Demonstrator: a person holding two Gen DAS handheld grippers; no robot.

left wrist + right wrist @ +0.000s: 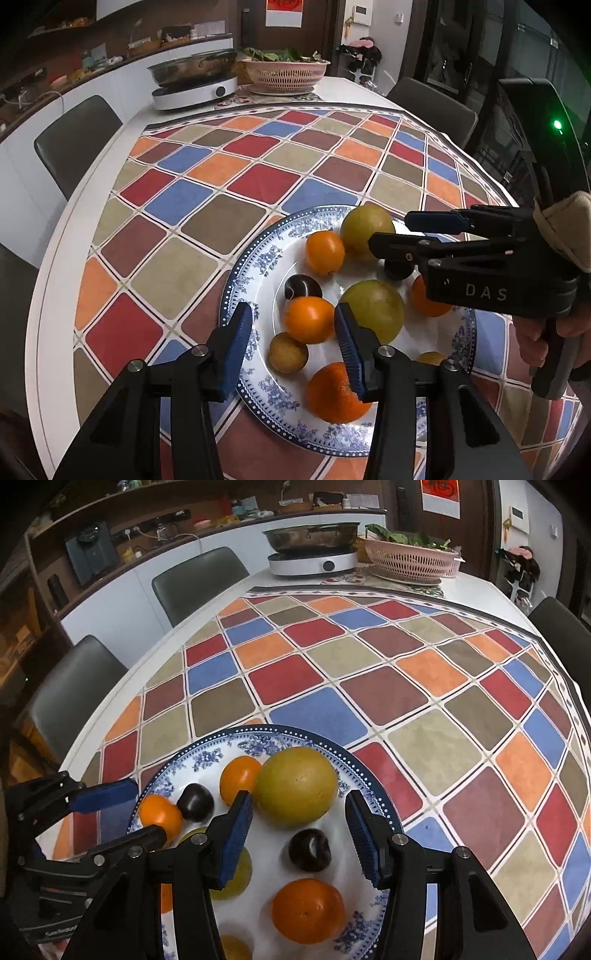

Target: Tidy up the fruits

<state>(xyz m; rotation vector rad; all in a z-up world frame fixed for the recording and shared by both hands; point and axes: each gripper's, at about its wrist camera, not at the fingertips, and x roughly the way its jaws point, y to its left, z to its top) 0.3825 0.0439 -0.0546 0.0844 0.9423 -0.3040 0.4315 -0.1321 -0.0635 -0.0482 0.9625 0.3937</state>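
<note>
A blue-patterned white plate (258,391) (369,775) holds several fruits: oranges (309,319) (308,910), two yellow-green fruits (373,310) (295,788), dark plums (302,286) (309,849) and a small brown fruit (288,352). My left gripper (293,332) is open over the near part of the plate, its fingers on either side of an orange. My right gripper (299,829) is open above the plate, over a plum. It also shows in the left wrist view (388,230), open above the far fruits.
The plate lies on a chequered multicoloured tablecloth (236,184) (424,686) on a white table. At the far end stand an induction cooker with a metal pan (194,79) (314,552) and a pink basket of greens (286,72) (412,555). Dark chairs (75,140) (199,579) line the table.
</note>
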